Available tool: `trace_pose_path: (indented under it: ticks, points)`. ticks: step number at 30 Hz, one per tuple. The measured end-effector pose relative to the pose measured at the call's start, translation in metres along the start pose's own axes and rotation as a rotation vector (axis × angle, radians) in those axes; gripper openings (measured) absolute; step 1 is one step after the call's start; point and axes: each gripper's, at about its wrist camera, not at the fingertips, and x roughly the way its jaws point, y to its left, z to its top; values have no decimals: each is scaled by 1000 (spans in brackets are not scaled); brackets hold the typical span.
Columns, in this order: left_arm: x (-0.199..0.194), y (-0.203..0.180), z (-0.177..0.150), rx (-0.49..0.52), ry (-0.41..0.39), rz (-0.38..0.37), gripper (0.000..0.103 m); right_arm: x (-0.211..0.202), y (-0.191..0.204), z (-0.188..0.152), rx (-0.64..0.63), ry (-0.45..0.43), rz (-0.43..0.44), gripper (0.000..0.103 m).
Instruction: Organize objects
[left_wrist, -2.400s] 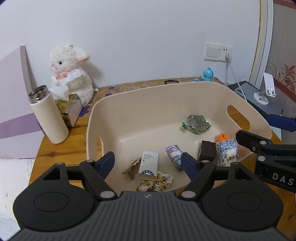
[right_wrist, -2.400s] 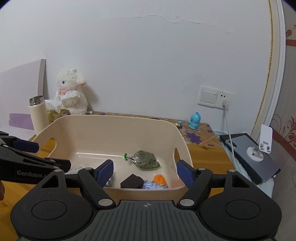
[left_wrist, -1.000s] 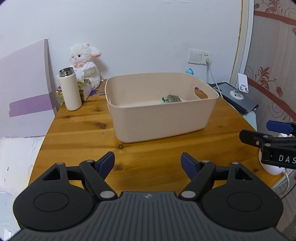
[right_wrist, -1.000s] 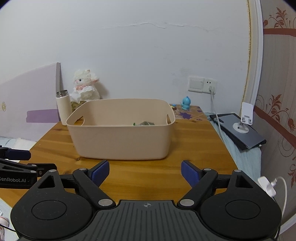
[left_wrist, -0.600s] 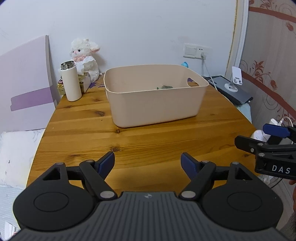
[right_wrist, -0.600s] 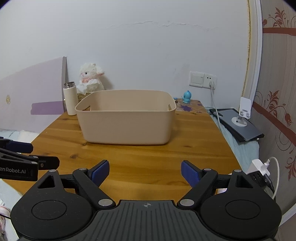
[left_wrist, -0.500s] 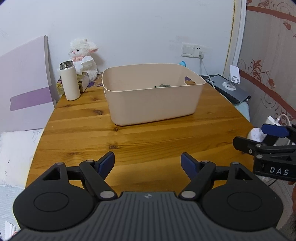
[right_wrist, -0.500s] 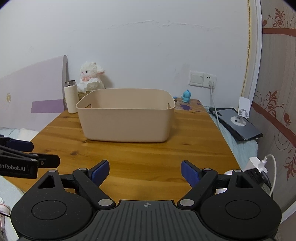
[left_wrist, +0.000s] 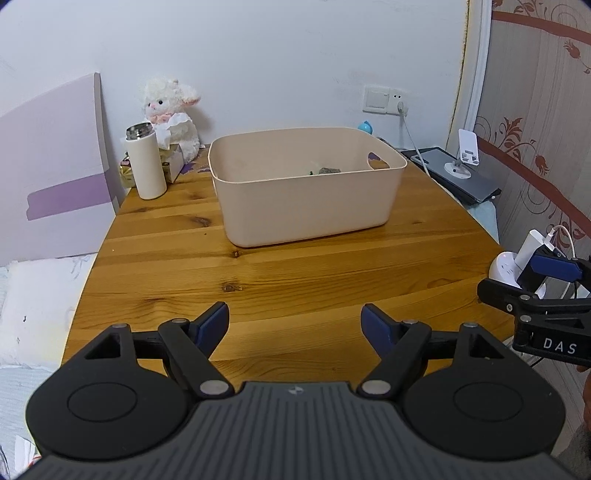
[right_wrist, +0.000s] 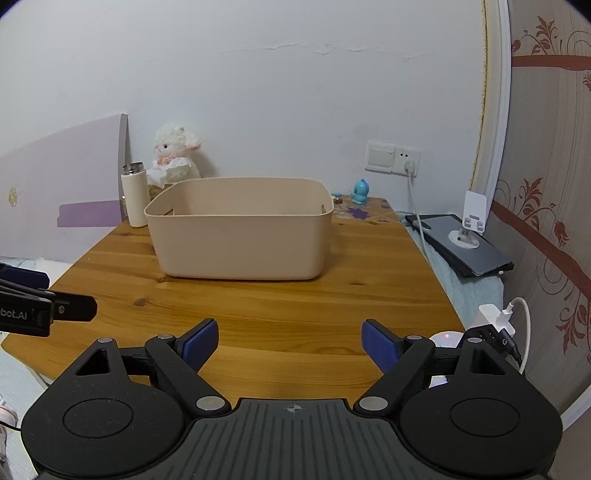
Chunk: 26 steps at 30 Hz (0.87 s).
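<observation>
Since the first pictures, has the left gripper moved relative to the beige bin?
Yes. The left gripper has backed away from the beige bin: earlier its fingers hung over the bin's contents; now bare wooden table separates them.

1. Wooden table, knots in the grain, boards running crosswise.
2. White bottle with steel cap, upright at the far left corner.
3. Plush lamb behind the bottle, against the wall, beside a tissue box.
4. Pale purple board leaning at the table's left edge.
5. Wall socket, white cable plugged in.
6. Small blue figurine on the far right corner.
7. Dark tablet right of the table, white phone stand on it.
8. White charger low right.
</observation>
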Motion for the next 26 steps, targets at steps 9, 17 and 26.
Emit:
trace_pose_path:
  ticks: [9, 17, 26]
  points:
    - [-6, -1, 1, 8, -8, 6, 80, 2, 1, 1, -10, 9, 9, 86]
    - [-7, 4, 2, 11, 0, -2, 80, 4, 4, 3, -3, 9, 8, 90]
    - [-3, 13, 5, 8, -5, 1, 84, 11, 9, 7, -5, 22, 1, 92]
